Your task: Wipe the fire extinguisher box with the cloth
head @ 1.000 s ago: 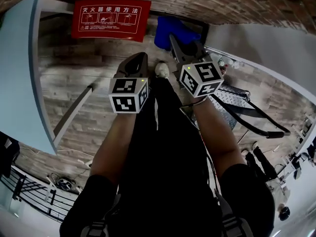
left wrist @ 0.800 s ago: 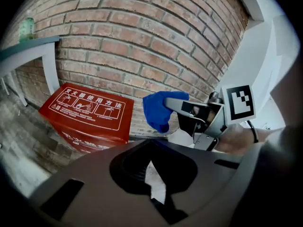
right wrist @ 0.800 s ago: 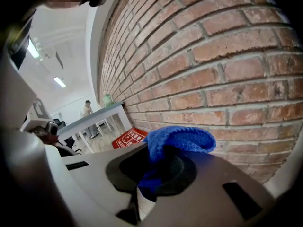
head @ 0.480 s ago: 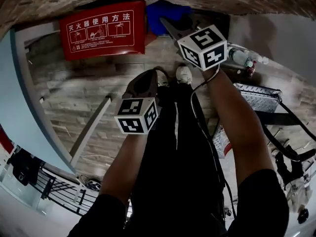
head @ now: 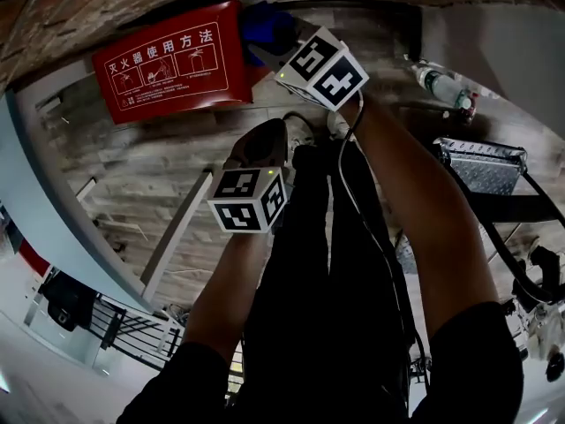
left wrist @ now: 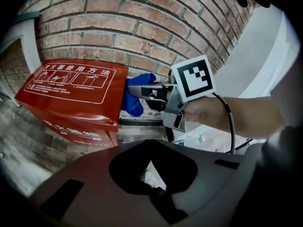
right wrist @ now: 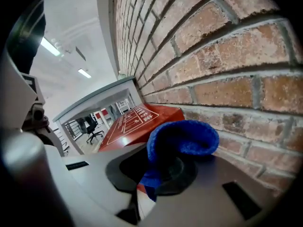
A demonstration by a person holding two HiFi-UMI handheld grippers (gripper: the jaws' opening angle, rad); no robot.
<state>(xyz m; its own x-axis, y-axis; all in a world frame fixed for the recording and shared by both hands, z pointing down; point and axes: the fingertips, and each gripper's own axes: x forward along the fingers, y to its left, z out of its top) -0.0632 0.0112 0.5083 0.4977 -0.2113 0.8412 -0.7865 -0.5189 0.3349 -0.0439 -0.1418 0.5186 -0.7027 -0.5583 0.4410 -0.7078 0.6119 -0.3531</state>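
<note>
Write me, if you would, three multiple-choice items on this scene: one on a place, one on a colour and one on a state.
1. Where is the cloth?
A) on the floor
B) beside the end of the fire extinguisher box, by the brick wall
C) on a chair

2. What colour is the fire extinguisher box?
A) red
B) green
C) yellow

3. How is the right gripper?
A) open and empty
B) shut on the cloth
C) shut on a bottle

Answers: B, the left gripper view shows the cloth next to the box's end, near the bricks; A, its lid and sides are red; B, its jaws pinch the blue cloth.
</note>
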